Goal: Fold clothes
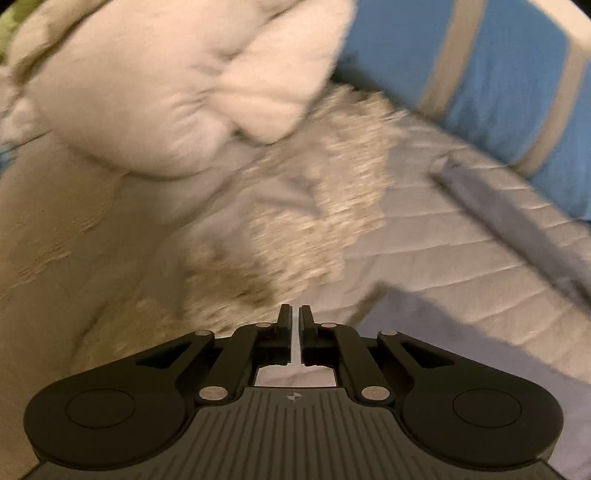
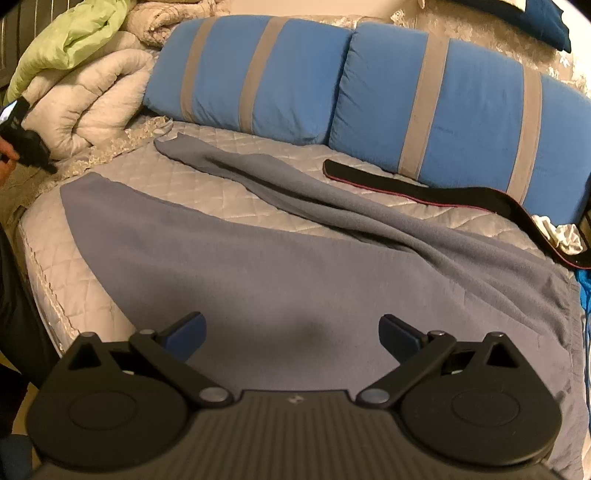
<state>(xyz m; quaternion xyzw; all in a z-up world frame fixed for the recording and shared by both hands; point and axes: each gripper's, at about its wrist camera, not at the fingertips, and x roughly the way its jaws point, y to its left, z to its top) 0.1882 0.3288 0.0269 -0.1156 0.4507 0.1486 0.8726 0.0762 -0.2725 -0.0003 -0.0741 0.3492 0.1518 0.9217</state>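
A grey-blue fleece garment (image 2: 295, 266) lies spread on the quilted bed (image 2: 207, 184), one long sleeve (image 2: 280, 177) reaching toward the pillows. My right gripper (image 2: 293, 325) hovers over its near part, jaws wide apart, nothing between the blue pads (image 2: 186, 334). My left gripper (image 1: 294, 308) hangs over the bed's left edge beside the garment's corner (image 1: 424, 332). Its jaws stand a narrow slit apart with nothing in them. The left wrist view is blurred; the sleeve (image 1: 517, 214) shows at its right.
Two blue pillows with grey stripes (image 2: 258, 74) (image 2: 461, 110) line the far side. A black strap with red edging (image 2: 443, 192) lies before them. A white comforter (image 1: 166, 92) and a green quilt (image 2: 74, 33) are piled at the left, above a lace-trimmed cover (image 1: 295, 203).
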